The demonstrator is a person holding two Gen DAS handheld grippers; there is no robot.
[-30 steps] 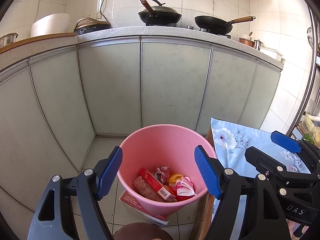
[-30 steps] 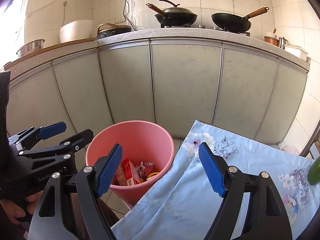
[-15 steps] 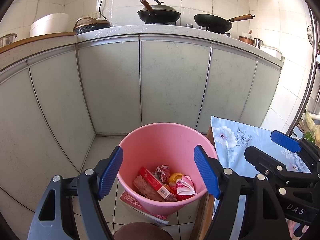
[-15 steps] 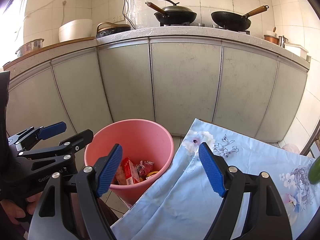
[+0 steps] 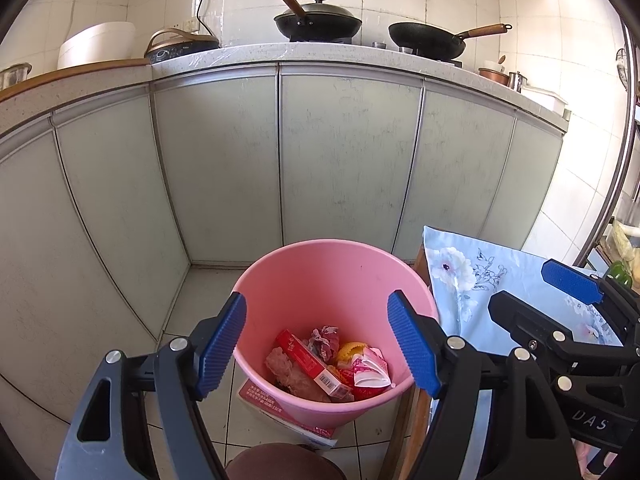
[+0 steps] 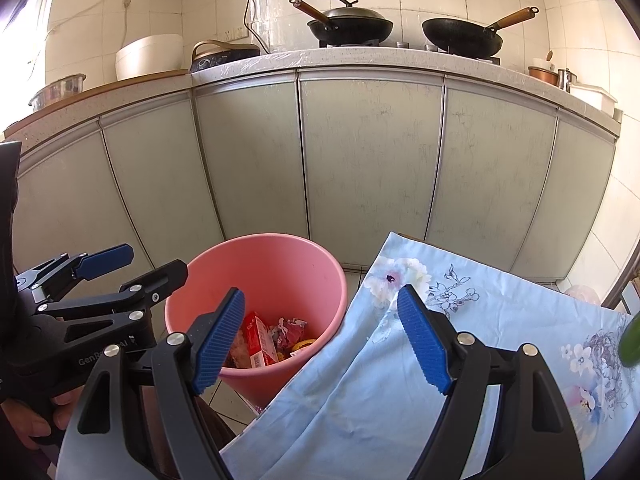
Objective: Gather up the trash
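Note:
A pink bin [image 5: 320, 276] stands on the tiled floor below the cabinets; it also shows in the right wrist view [image 6: 256, 264]. Inside lie a red box [image 5: 308, 360], crumpled wrappers [image 5: 370, 372] and an orange piece [image 5: 350, 350]. My left gripper [image 5: 318, 344] is open and empty above the bin's near rim. My right gripper [image 6: 320, 338] is open and empty, over the edge of a blue flowered cloth [image 6: 460, 360], right of the bin.
Grey-green cabinet doors [image 5: 340, 160] stand behind the bin. The counter holds two black woks [image 5: 316, 20], a rice cooker [image 5: 96, 44] and an induction hob. A flat carton [image 5: 288, 420] lies under the bin. A green vegetable [image 6: 632, 344] sits at the cloth's right edge.
Both gripper views have shifted very slightly; the bin and its trash sit as before. Both grippers stay open.

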